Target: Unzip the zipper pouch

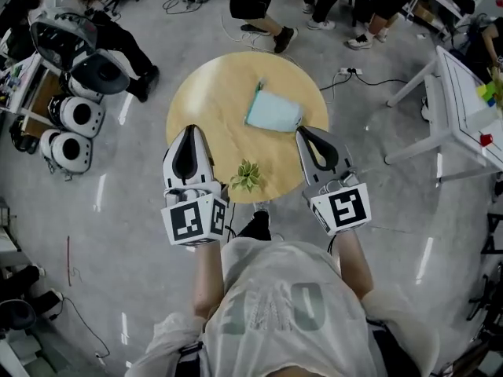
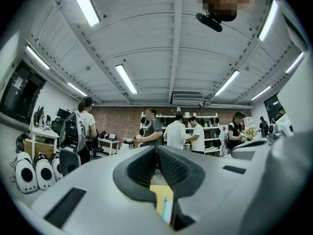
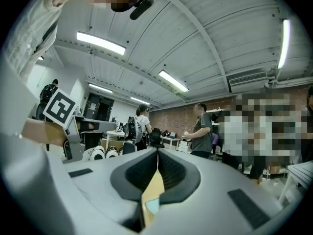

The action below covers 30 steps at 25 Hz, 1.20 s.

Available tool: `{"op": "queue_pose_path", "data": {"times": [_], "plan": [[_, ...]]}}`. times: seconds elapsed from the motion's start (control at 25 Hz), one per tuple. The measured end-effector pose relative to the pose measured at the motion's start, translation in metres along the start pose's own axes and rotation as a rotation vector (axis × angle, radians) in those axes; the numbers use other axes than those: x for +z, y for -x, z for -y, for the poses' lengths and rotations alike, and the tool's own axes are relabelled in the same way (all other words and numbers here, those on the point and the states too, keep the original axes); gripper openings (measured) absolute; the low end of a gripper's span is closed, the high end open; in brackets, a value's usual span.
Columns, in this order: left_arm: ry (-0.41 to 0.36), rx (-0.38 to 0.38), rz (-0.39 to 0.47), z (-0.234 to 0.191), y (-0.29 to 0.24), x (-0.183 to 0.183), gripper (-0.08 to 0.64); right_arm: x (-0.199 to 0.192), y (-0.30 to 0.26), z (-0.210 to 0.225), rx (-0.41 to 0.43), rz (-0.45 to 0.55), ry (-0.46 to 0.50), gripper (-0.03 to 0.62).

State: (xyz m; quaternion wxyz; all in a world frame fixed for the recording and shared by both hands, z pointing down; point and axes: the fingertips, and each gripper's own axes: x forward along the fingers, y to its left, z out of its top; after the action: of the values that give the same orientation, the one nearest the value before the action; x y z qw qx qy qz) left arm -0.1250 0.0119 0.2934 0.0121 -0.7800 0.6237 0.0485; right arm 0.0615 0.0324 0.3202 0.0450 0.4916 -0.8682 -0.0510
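Just past the centre of the round tabletop (image 1: 212,100) lies the light-blue zipper pouch (image 1: 273,110), untouched. The left gripper (image 1: 189,132) and right gripper (image 1: 305,134) hover over the near edge, jaws closed on nothing. Open both first, then 1 should pin the fabric while the other pinches the pull.

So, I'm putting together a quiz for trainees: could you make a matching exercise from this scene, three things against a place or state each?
Things:
1. light blue fabric zipper pouch
2. small green leafy plant
3. left tongs

Place or state:
A. shut, holding nothing
B. at the near edge of the round wooden table
C. lying flat near the table's middle

Pairs: 1-C; 2-B; 3-A
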Motion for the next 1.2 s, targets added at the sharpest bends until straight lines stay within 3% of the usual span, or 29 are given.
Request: {"op": "queue_pose_path", "data": {"times": [0.44,0.72,1.2], "plan": [[0.075,-0.019,-0.032,-0.051,-0.102,-0.022,0.037,-0.005,-0.116,0.025,0.009,-0.034,-0.013,0.031],[0.11,0.033,-0.079,-0.063,-0.118,-0.044,0.037,-0.025,-0.134,0.036,0.034,-0.096,-0.02,0.031],[0.116,0.089,-0.08,-0.06,-0.128,-0.045,0.037,-0.027,-0.154,0.049,0.105,-0.073,-0.035,0.031]]}}
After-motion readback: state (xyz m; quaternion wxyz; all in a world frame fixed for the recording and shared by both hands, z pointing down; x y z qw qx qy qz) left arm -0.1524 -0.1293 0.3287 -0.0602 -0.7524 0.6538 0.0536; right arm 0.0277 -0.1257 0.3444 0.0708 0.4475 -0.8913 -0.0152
